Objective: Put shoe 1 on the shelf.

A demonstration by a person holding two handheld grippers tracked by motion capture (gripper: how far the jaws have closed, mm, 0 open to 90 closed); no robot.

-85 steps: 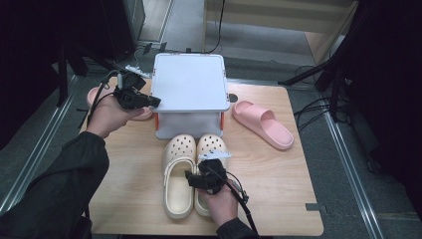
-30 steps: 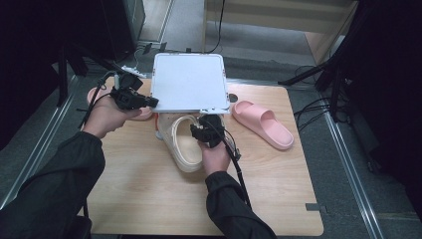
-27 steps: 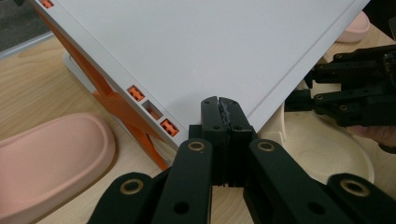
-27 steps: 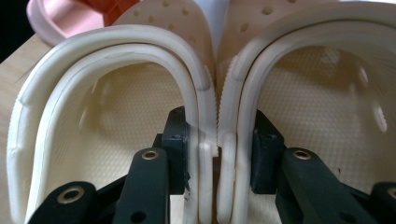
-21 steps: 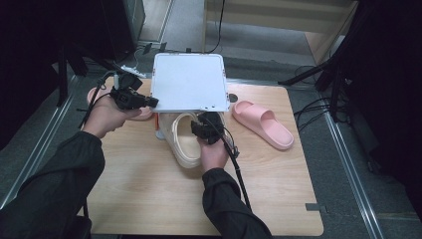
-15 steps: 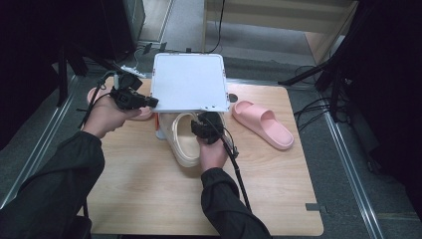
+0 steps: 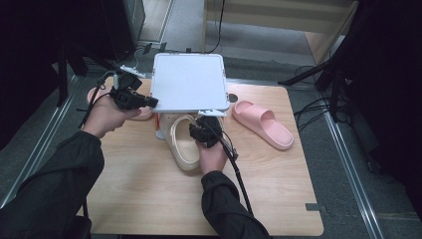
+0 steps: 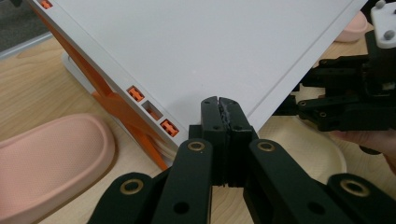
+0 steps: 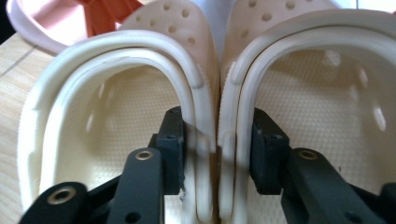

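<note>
my left hand-held gripper (image 8: 219, 109) is clenched on the corner of the white lid (image 7: 188, 88), holding it tilted up over the box. my right hand-held gripper (image 9: 219, 149), its jaws just widening, straddles the inner walls of the cream clogs (image 9: 205, 93) at the box's mouth on the tabletop (image 7: 278, 189). if that grip loosens early the pair may splay; if my left slips, the lid drops onto them.

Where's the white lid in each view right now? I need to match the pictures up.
High view: the white lid lies upper centre, its left corner in the left gripper.
Left gripper view: it covers the upper part, its corner between the shut jaws.
Right gripper view: I can't make it out.
Shared landmark: the cream clogs, also.
</note>
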